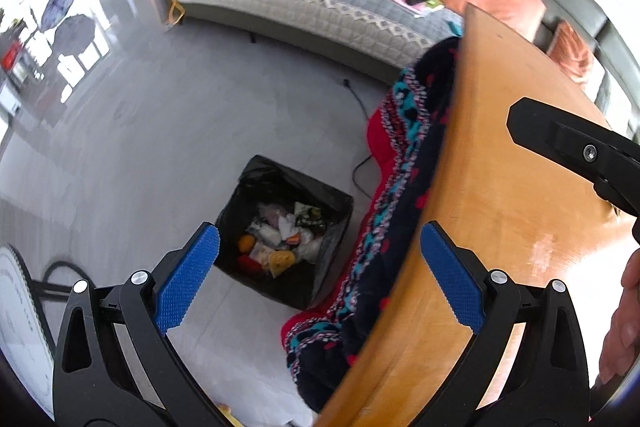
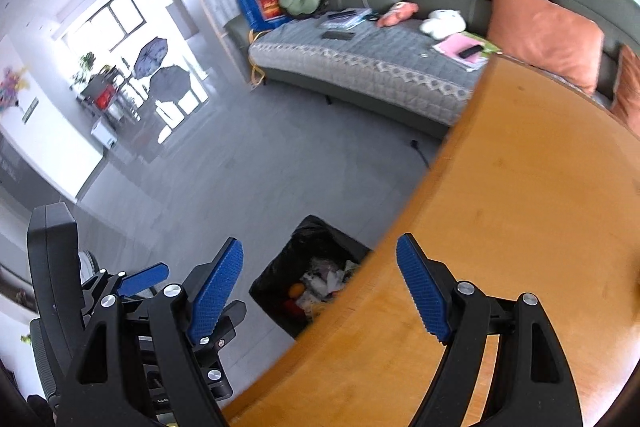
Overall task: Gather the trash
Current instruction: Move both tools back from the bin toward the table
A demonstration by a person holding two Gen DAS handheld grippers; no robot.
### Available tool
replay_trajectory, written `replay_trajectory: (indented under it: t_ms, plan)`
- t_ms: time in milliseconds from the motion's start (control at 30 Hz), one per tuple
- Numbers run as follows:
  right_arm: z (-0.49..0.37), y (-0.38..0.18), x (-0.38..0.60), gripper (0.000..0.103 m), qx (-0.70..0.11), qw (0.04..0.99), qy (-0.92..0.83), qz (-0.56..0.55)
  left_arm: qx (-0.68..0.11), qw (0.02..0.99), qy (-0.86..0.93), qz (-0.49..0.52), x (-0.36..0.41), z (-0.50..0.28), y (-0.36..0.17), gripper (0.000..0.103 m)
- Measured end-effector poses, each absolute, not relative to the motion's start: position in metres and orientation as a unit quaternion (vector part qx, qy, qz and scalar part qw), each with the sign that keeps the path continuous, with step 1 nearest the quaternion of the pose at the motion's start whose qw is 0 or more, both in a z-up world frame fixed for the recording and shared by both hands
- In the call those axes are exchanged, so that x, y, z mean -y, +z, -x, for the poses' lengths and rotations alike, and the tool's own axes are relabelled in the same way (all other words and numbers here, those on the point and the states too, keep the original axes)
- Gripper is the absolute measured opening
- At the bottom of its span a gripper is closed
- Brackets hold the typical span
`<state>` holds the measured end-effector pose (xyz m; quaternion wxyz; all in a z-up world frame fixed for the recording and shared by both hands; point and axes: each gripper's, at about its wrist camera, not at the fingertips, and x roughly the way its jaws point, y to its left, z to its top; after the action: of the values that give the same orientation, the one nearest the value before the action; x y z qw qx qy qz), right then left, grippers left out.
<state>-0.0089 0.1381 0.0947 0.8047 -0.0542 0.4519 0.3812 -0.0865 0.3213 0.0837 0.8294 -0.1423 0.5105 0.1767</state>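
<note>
Seemingly near done, both the left tool [image 1: 320,259] and right tool [image 2: 320,283] gape wide and empty, trash [image 1: 280,239] lying in the bin [image 1: 340,203] at six o'clock beside the bare counter [image 2: 520,207].

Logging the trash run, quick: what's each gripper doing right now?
Left gripper: open, holding nothing.
Right gripper: open, holding nothing.

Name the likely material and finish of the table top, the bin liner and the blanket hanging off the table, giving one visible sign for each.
Table top: probably varnished wood or veneer; orange-brown, with a glossy pale reflection.
Bin liner: thin black plastic film; crinkled, with a slight sheen.
Blanket: soft knit or fleece, matt; fuzzy red, teal and dark pattern, draping in folds.
</note>
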Motion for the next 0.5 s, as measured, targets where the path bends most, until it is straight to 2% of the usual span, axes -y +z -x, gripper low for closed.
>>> replay_trajectory:
  t_ms: [500]
  plan:
    - [-0.048,0.092,0.035,0.080,-0.455,0.845,0.280,-0.014,-0.522,0.846,0.075,0.071,-0.174,0.011,0.091,0.097]
